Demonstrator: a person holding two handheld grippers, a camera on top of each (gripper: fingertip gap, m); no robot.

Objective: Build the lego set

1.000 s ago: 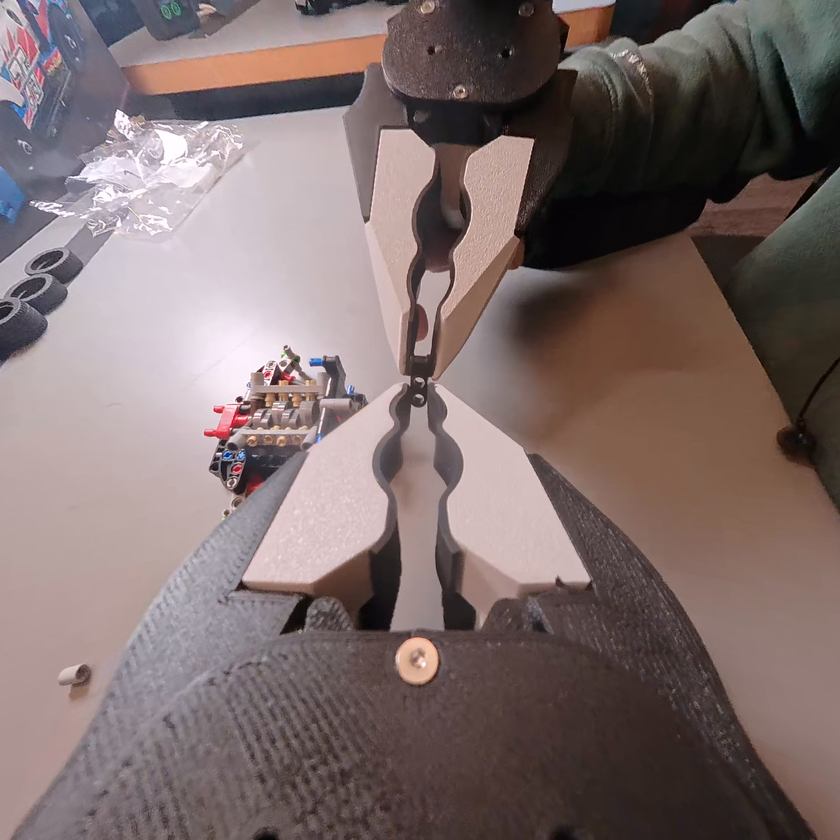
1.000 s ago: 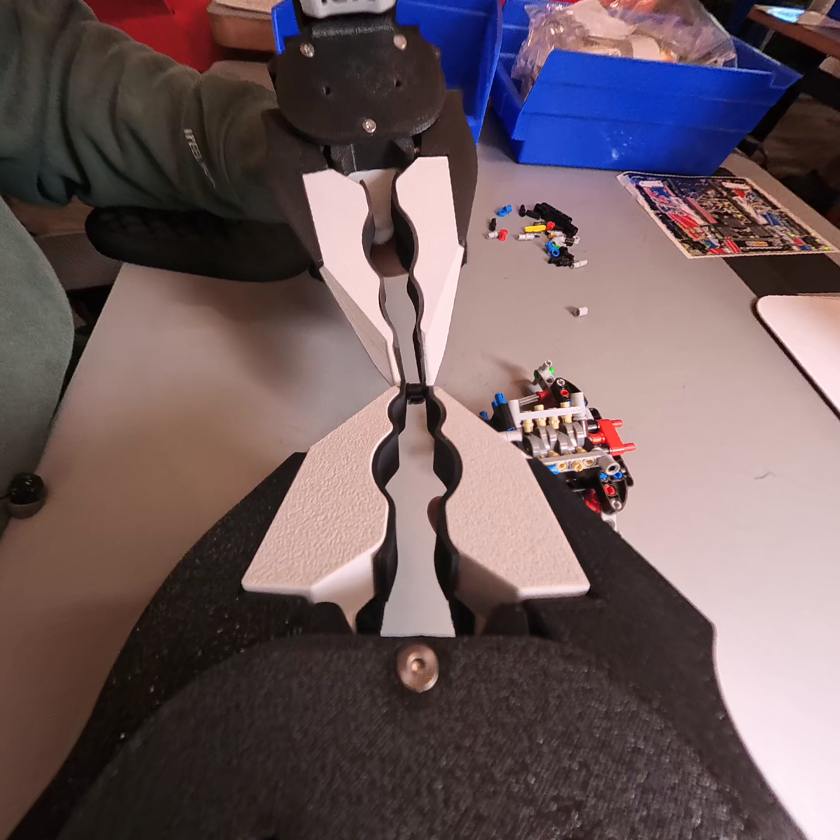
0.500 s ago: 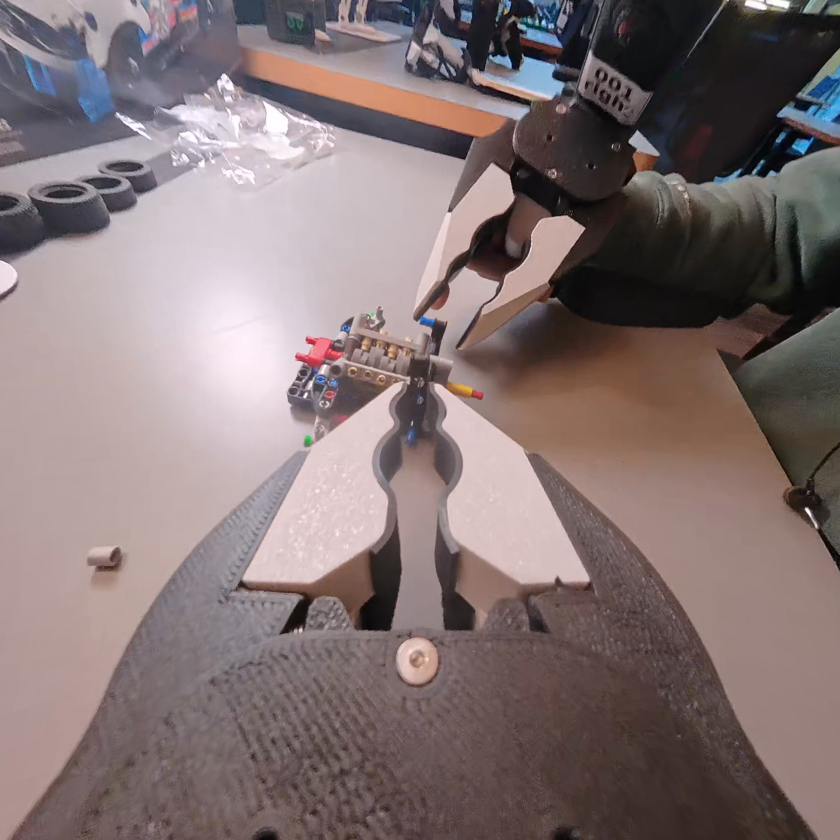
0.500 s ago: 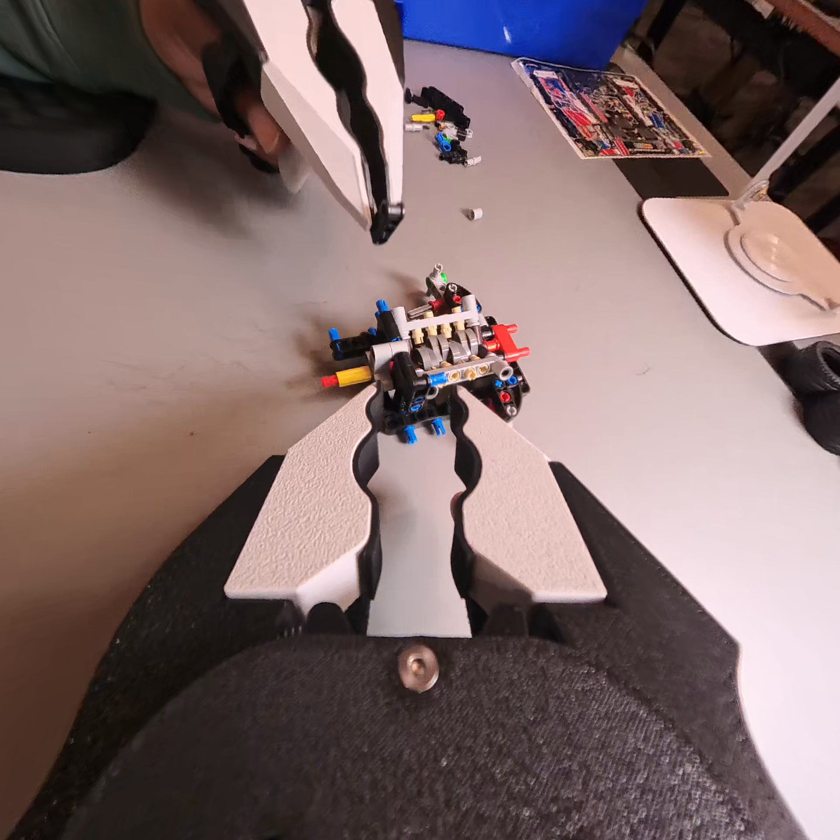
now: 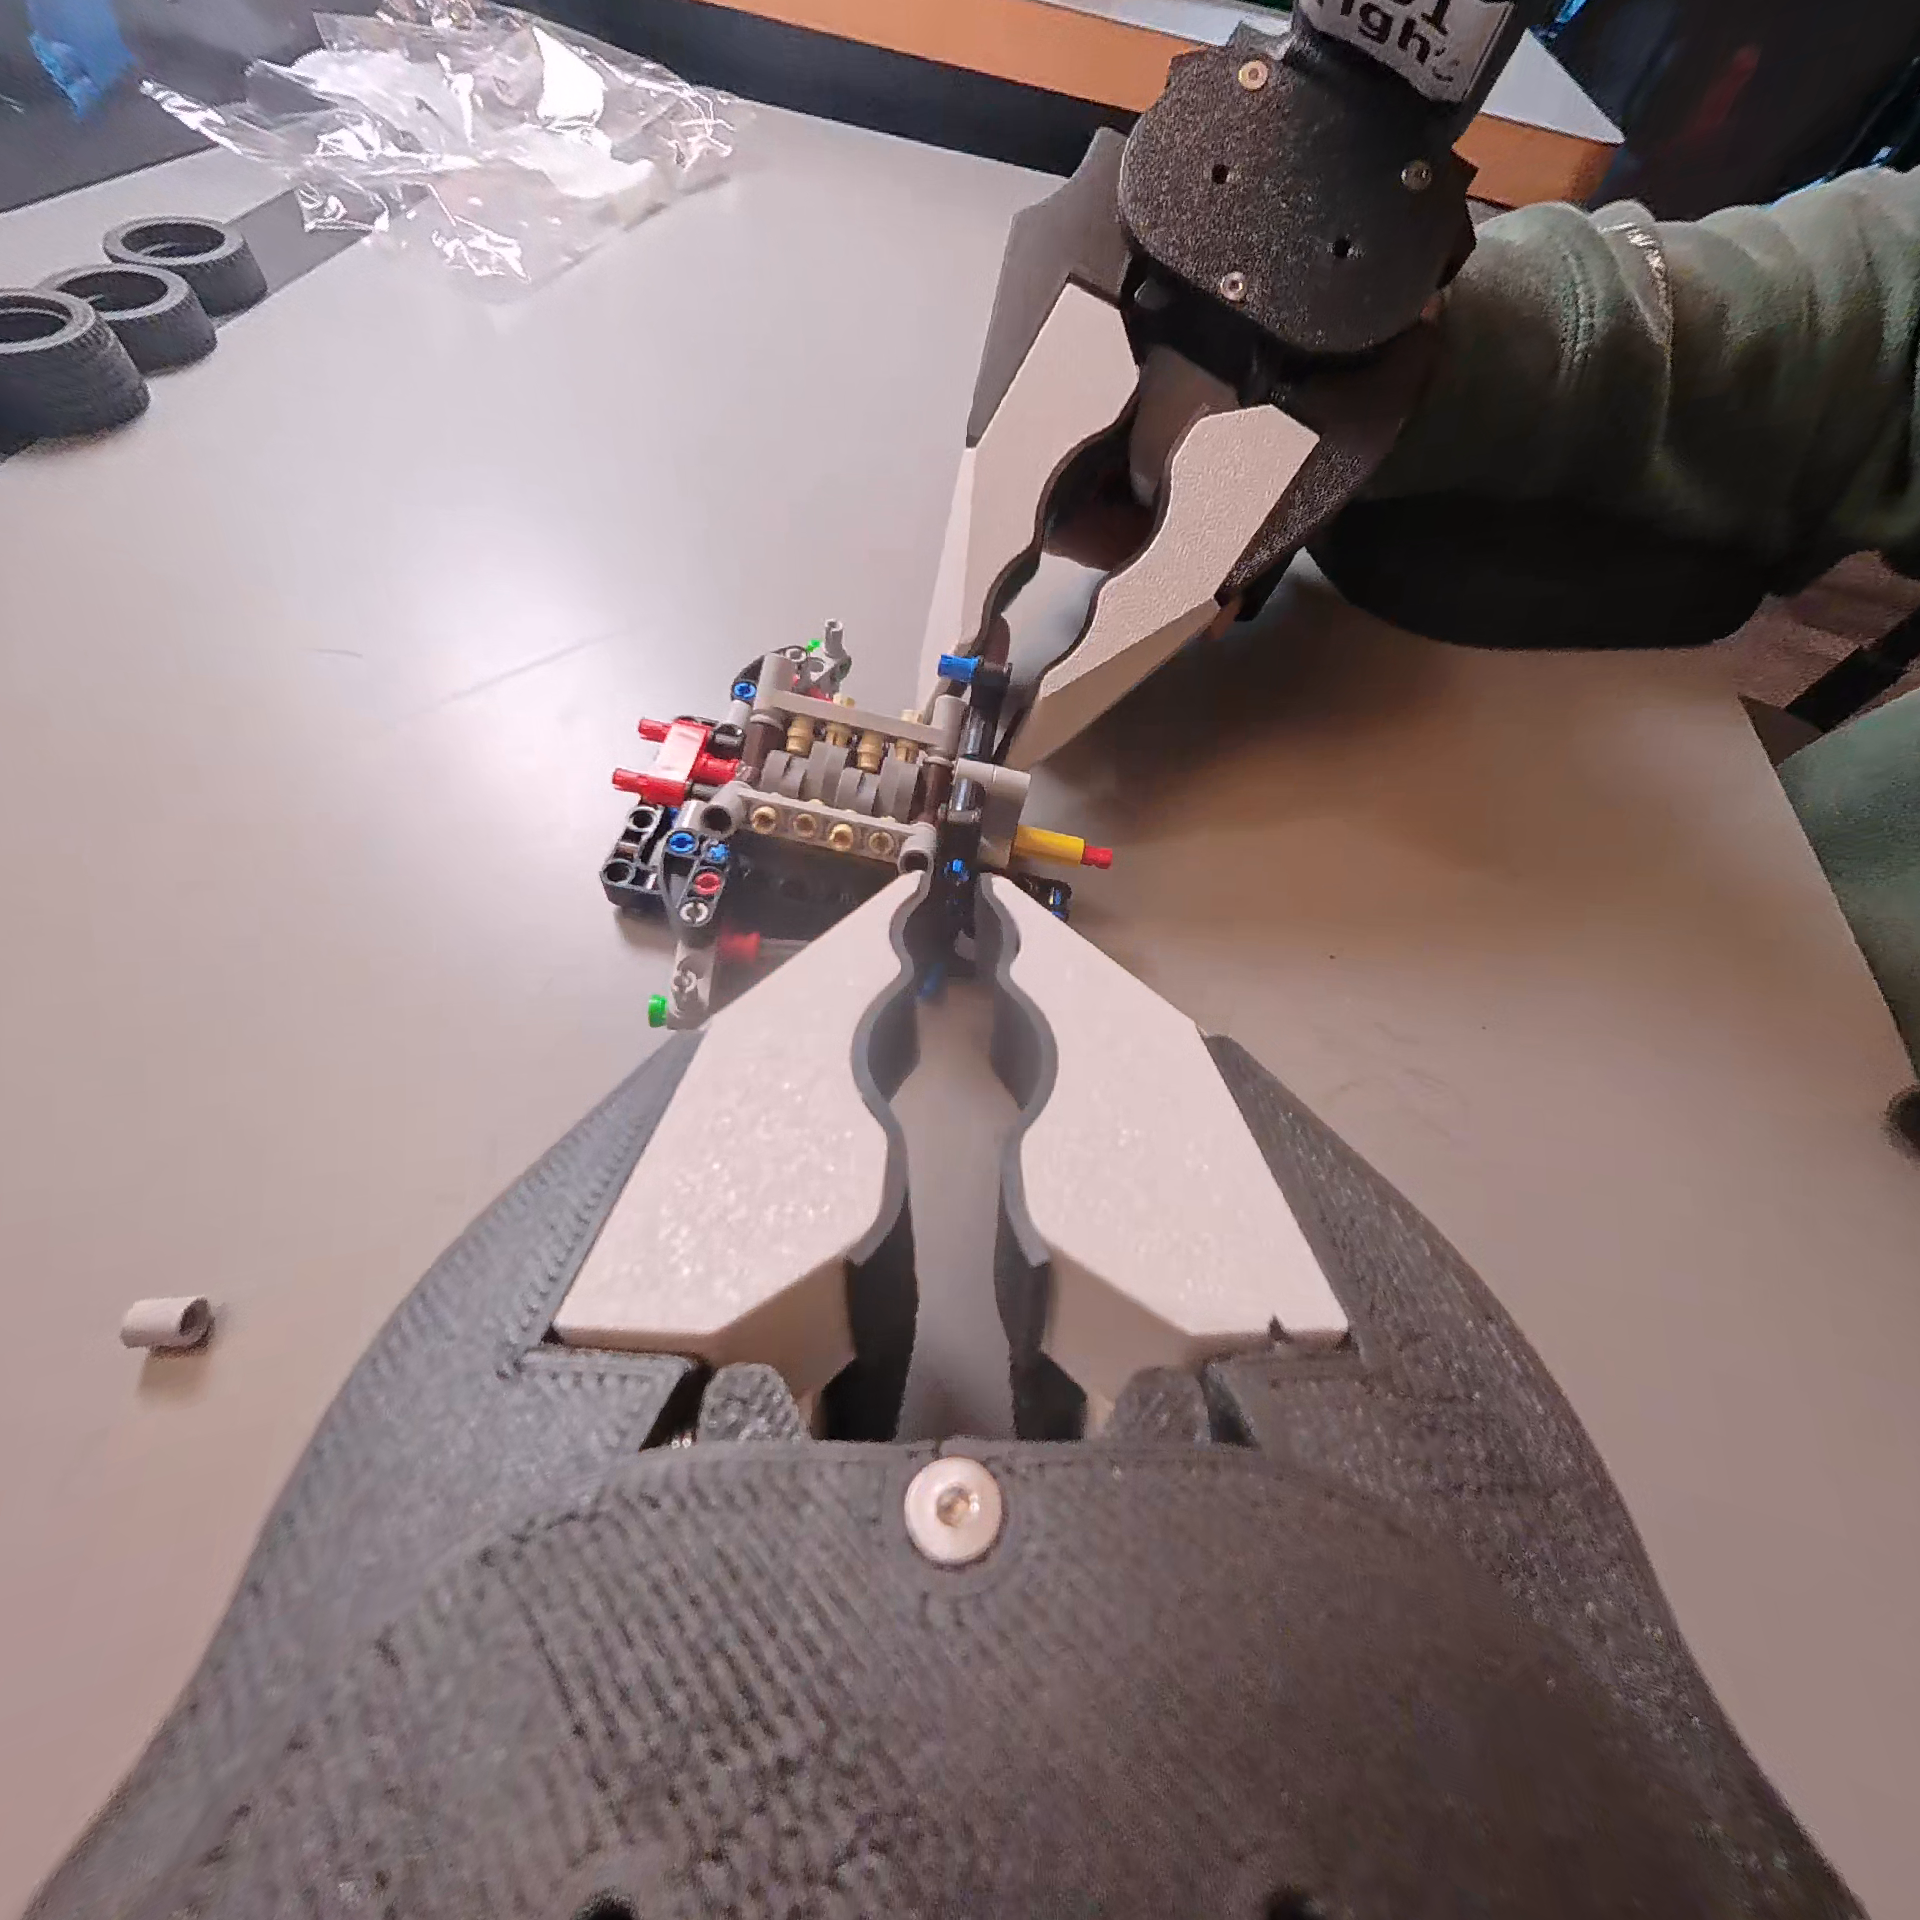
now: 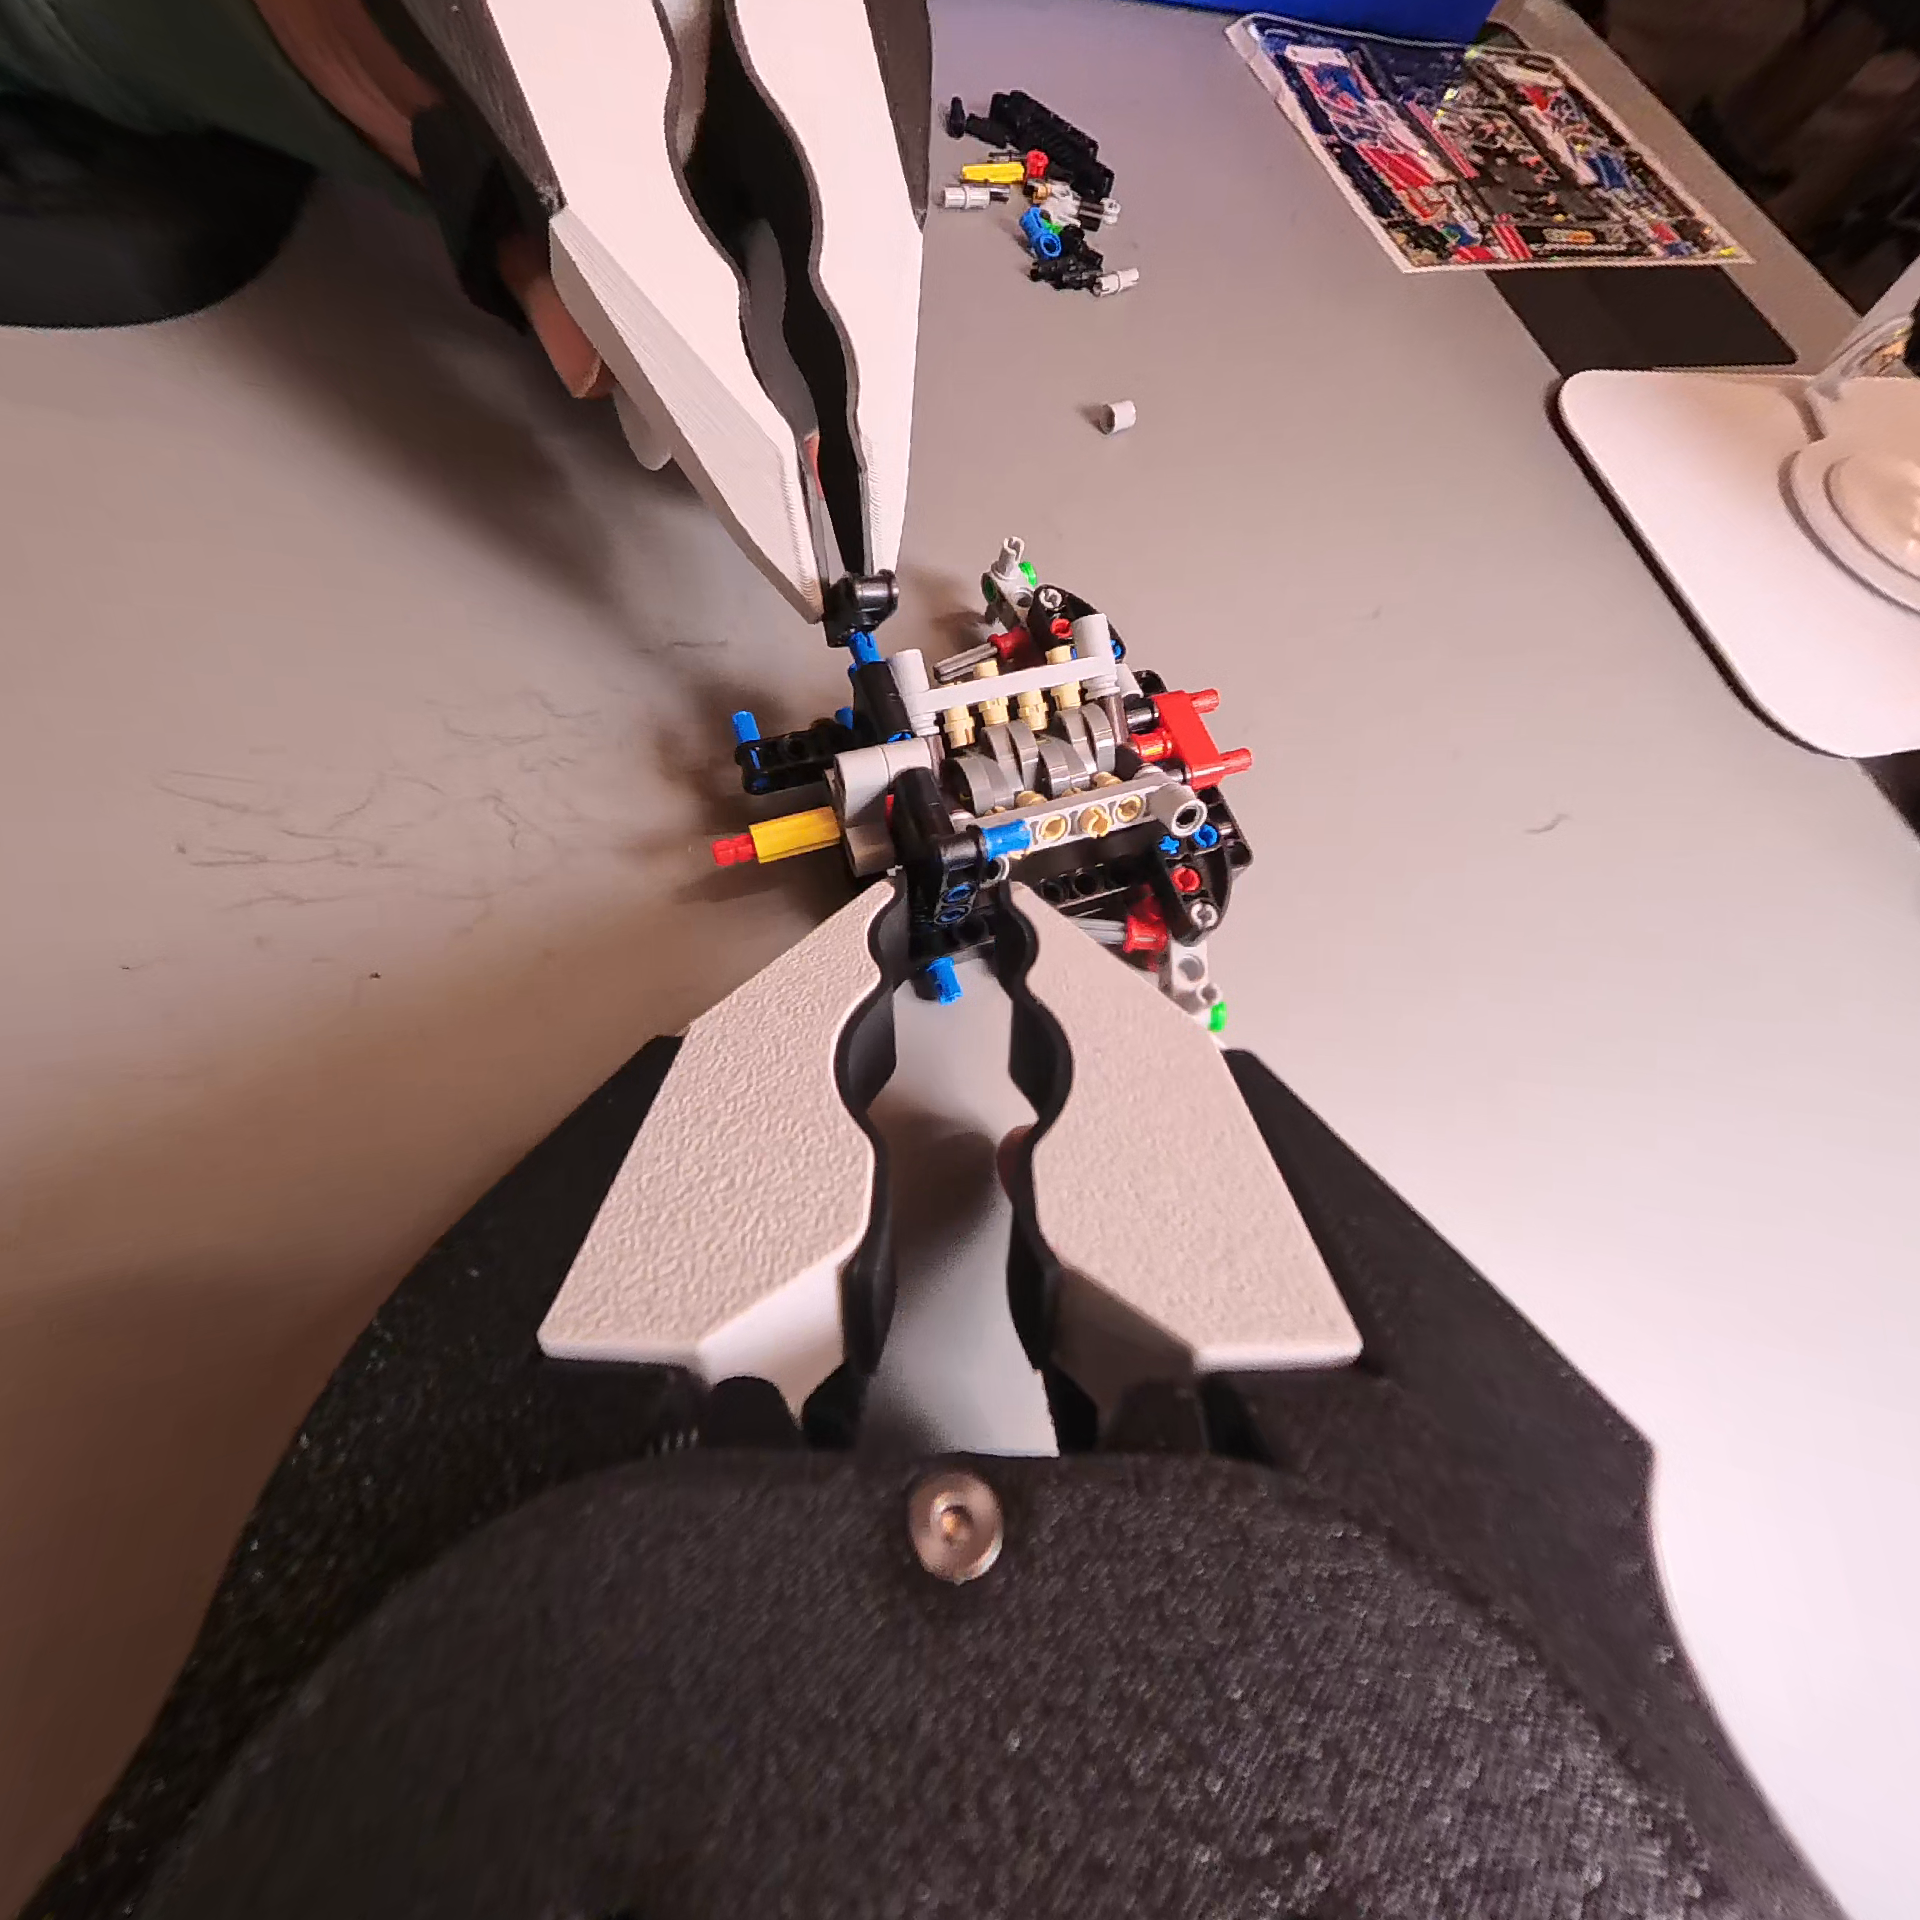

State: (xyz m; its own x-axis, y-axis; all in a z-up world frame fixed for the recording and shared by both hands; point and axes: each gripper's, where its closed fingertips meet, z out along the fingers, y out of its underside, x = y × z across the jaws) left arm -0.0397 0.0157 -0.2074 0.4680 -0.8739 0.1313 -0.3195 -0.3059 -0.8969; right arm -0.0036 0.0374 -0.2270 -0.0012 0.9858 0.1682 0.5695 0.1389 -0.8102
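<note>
Holding a small black connector between its nearly closed tips, my left hand-held gripper lowers it onto a blue pin of the lego engine block, which rests on the tabletop. My right hand-held gripper stands narrow around a black beam at the block's 6 o'clock end; I cannot tell if it truly clamps. If I press off-axis, the connector may slip or the block may slide. Loose parts and a booklet lie far at 1 o'clock, a grey bush nearer; none blocks me.
</note>
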